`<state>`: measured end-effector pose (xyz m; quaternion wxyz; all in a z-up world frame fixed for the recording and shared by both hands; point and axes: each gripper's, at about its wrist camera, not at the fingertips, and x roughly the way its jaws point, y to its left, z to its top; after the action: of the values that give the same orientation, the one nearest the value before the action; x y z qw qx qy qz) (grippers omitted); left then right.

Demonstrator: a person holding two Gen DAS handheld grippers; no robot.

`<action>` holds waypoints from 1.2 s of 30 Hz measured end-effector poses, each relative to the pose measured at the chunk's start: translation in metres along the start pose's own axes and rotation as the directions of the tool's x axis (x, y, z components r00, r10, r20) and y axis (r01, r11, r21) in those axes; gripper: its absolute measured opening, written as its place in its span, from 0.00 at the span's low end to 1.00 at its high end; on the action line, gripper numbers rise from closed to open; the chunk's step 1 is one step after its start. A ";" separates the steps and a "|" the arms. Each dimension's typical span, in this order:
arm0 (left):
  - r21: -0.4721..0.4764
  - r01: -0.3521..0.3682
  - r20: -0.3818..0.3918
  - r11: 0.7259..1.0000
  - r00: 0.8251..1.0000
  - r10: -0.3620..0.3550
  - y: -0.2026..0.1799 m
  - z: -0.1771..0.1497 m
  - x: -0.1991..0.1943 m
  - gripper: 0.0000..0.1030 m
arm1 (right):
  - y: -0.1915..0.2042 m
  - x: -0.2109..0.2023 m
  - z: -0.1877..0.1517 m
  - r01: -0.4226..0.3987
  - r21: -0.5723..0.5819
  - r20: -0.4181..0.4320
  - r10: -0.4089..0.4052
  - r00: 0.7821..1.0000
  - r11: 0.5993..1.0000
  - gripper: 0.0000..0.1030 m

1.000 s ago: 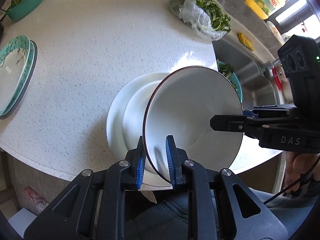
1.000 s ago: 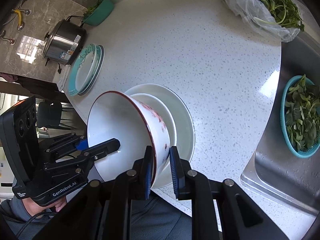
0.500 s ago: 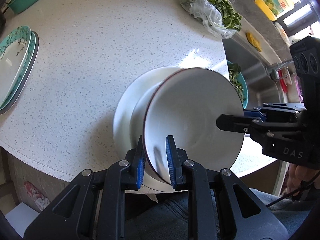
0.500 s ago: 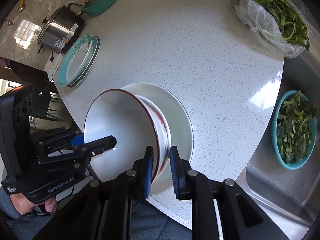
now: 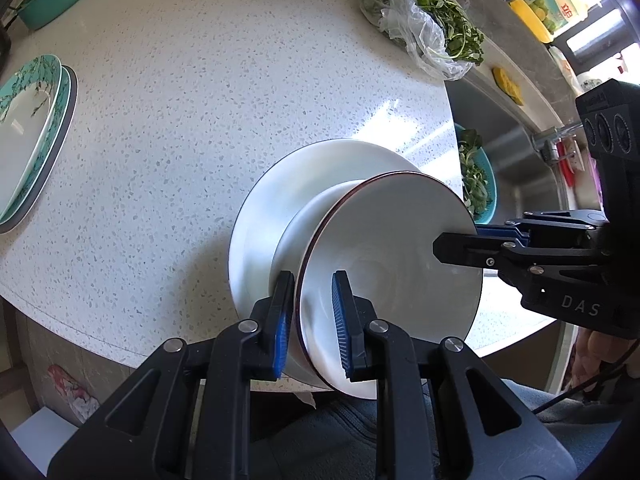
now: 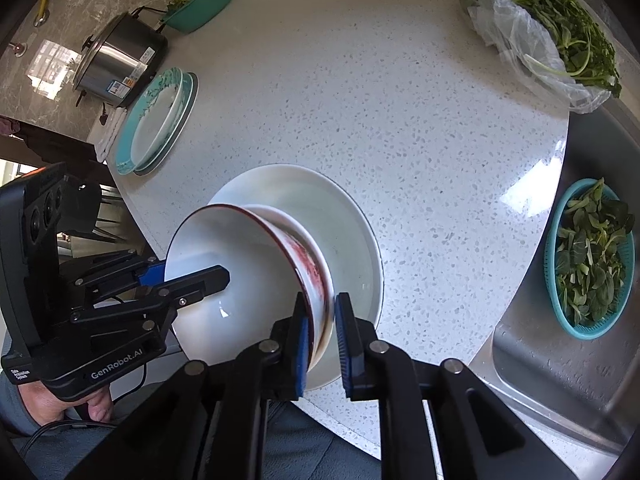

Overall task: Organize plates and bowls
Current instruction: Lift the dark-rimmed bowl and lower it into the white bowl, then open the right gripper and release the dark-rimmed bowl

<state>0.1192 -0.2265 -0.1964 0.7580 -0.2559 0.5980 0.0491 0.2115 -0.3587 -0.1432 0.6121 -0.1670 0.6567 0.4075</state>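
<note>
Teal plates (image 5: 24, 128) sit stacked at far left of the speckled white surface (image 5: 200, 120), well apart from everything else I'm handling. In the right wrist view a steel cooker (image 6: 116, 64) stands just beyond them.

Moving right: big white plate (image 5: 276, 200) lies flat near the surface's front edge. White bowl with a dark red rim (image 5: 392, 256) is tilted over it, mouth toward me, base down in a smaller white bowl (image 5: 304, 228) on that plate. Can't tell if it's fully seated.

My left claw (image 5: 312, 320) is clamped on the bowl's near-left rim, one blue pad inside, one outside. My right claw (image 6: 322, 328) grips the opposite rim the same way; its jaws have just closed a bit further, bowl wall between the pads. Red smear visible on the bowl's outside in the right wrist view.

Further right: bagged greens (image 5: 424, 36) at the back edge of the surface, then the steel sink (image 6: 560, 380) with a teal basket of leaves (image 6: 592, 256) in it.
</note>
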 end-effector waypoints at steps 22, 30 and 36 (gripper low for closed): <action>0.029 0.071 0.061 0.997 0.995 -0.073 -0.010 0.002 -0.021 0.65 | -0.002 0.003 0.004 -0.009 -0.037 -0.007 0.009 1.000 0.999 0.12; -0.009 0.085 0.127 0.996 0.988 -0.083 0.002 0.007 -0.045 0.83 | -0.003 0.004 0.005 0.004 -0.035 0.000 -0.004 1.000 0.999 0.14; -0.049 0.073 0.152 0.996 0.986 -0.065 0.031 -0.001 -0.059 0.83 | -0.004 0.004 0.006 -0.006 -0.033 0.000 0.006 1.000 0.999 0.15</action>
<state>0.0900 -0.1868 -0.1517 0.7948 -0.2926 0.5285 0.0581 0.2178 -0.3552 -0.1478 0.6081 -0.1753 0.6503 0.4203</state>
